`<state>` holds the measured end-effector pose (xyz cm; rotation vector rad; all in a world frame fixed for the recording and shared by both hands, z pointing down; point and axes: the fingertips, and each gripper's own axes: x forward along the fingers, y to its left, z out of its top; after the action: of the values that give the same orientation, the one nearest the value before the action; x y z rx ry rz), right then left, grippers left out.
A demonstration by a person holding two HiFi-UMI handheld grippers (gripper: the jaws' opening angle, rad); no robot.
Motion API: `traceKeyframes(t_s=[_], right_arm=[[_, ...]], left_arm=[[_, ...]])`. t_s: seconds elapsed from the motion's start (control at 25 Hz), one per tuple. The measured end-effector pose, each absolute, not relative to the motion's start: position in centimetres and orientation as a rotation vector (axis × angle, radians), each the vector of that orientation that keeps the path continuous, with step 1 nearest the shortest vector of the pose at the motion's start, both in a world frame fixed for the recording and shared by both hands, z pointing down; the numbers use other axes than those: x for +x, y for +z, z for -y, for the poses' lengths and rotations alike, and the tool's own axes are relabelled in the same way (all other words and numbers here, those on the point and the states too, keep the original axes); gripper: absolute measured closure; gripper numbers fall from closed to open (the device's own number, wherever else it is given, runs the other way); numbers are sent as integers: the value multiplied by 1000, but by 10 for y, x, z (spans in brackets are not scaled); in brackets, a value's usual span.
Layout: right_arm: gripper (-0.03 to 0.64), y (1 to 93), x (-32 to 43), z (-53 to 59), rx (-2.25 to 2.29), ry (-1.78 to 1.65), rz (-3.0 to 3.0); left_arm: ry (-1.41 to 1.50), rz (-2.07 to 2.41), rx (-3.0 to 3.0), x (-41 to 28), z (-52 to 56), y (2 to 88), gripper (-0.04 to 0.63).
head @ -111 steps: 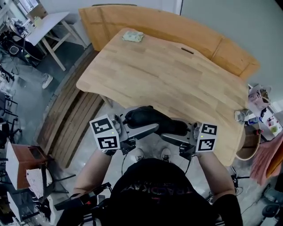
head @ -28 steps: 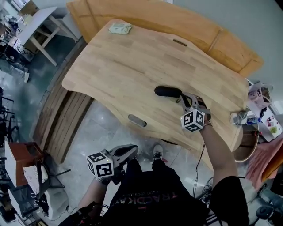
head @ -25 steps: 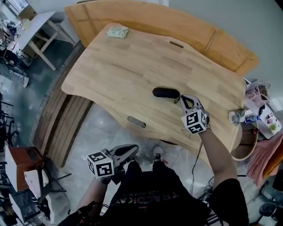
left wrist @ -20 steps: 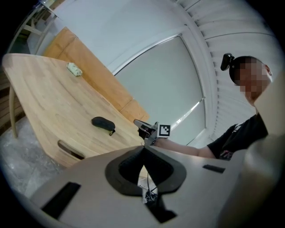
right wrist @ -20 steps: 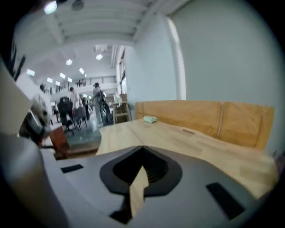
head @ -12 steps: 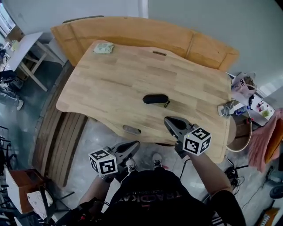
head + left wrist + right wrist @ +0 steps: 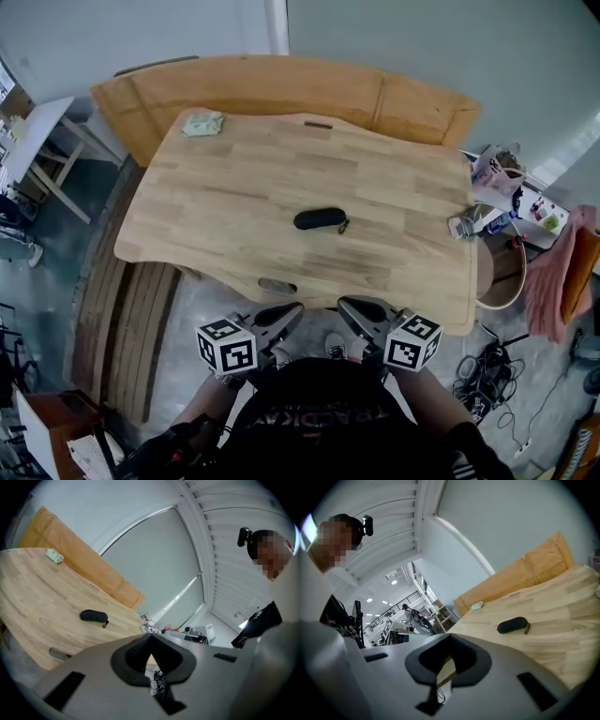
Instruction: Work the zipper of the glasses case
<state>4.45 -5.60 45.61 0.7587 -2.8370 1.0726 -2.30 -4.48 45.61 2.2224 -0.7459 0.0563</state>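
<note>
**1. Position of task item**
- Glasses case (image 7: 319,219): black, closed, flat on the table (image 7: 234,187) near centre. In head view its long axis runs approx. left-right.
- A small dark tab (image 7: 343,226) hangs at the case's right end. Zipper detail is too small to resolve.
- Left gripper (image 7: 292,309) and right gripper (image 7: 349,306) sit side by side at the table's near edge, close to the person's torso. Both are well apart from the case, with no contact.
- Head view: the case lies beyond both tips, roughly on the line between the 2 grippers.
- Left gripper view: case (image 7: 93,616) sits above and left of the jaw tips (image 7: 150,637).
- Right gripper view: case (image 7: 512,625) sits above and right of the jaw tips (image 7: 449,637).

**2. Jaw condition**
- Left: jaws clenched, tips meeting at 1 point, nothing between them.
- Right: same condition, tips together and nothing held.

**3. Markings**
- Each gripper carries 1 cube with black-and-white square markers.
- Shirt print (image 7: 323,412): pale capitals, not reliably legible.
- No brand or label is visible on the case.

**4. Other items**
- Pale-green item (image 7: 202,124) at the table's far-left corner.
- Wooden bench back (image 7: 281,80) behind the table.
</note>
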Motion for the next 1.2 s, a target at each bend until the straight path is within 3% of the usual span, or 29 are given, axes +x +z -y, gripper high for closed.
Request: traceKeyframes(t_s=[1.2], right_arm=[[603,461,26,24,803,1168,2813]], left_arm=[[87,646,2226,-23,26,460,584]])
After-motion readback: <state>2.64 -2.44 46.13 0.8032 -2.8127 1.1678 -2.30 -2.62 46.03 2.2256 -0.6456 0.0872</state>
